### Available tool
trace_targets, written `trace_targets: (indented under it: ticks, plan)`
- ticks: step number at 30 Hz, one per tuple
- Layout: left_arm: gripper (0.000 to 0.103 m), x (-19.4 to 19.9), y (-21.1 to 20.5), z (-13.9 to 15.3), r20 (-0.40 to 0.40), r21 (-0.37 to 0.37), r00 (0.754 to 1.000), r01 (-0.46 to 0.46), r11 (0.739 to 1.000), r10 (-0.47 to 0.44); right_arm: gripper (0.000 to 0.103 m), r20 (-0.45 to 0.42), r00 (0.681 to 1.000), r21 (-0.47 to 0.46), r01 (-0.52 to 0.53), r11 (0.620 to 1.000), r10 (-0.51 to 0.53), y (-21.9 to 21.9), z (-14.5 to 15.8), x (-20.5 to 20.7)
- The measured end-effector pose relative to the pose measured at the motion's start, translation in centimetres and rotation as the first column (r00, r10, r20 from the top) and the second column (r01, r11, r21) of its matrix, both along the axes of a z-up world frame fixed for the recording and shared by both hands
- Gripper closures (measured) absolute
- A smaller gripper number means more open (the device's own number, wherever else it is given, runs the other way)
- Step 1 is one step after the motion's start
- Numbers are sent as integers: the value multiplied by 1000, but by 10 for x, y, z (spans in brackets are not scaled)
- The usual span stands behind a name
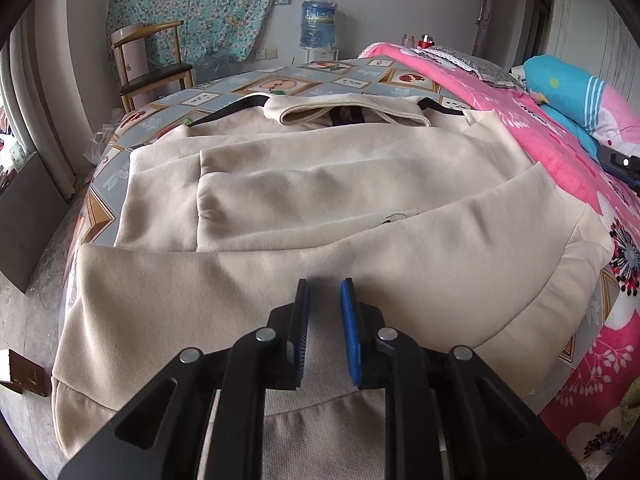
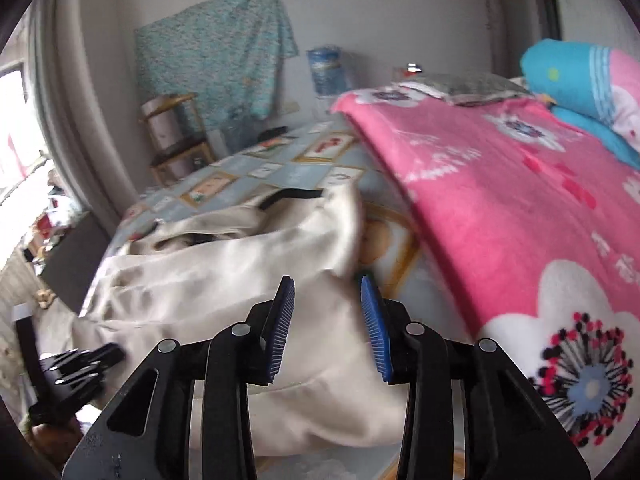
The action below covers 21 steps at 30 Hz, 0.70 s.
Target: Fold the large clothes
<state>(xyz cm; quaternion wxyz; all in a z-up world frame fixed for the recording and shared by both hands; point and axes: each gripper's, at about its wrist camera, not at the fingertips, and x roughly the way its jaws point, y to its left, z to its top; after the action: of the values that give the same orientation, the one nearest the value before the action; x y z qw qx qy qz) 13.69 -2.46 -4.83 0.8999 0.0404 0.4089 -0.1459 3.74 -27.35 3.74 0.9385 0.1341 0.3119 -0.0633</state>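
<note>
The cream sweatshirt [image 1: 320, 184] lies spread on the bed [image 1: 224, 92], sleeves folded in; it looks thick, soft and floppy. Both the left gripper [image 1: 324, 292] and right gripper [image 2: 328, 288] hover above it, jaws parted and empty. The ribbed hem [image 1: 320, 424] or side edges seem the best places to pinch.

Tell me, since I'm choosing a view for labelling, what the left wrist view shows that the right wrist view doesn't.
Only the left wrist view: the cream fleece garment's collar, sharp, with both sleeves folded across its body. Only the right wrist view: the left gripper low beside the garment, and a bright window. Both: the cream garment on the bed, the pink floral blanket, the blue water jug and open blue-padded fingers.
</note>
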Motion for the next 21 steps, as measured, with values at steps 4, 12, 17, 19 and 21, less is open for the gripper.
trace_targets:
  ticks: [4, 12, 17, 19, 21]
  plan:
    - [86, -1, 4, -1, 13, -32, 1000, -5, 999, 5, 66, -70, 950, 22, -302, 953, 303, 85, -19, 31]
    - [88, -50, 46, 22, 49, -53, 999, 27, 998, -24, 79, -249, 891, 102, -367, 925, 381, 130, -83, 74]
    - [88, -45, 83, 0, 29, -1, 996, -83, 997, 83, 81, -256, 890, 113, -361, 926, 378, 128, -84, 77]
    - [88, -33, 94, 1, 73, 72, 984, -168, 983, 163, 81, -261, 890, 99, -360, 928, 374, 132, -83, 74]
    - [88, -22, 112, -1, 88, 64, 973, -219, 974, 213, 81, -260, 891, 94, -360, 928, 372, 136, -82, 70]
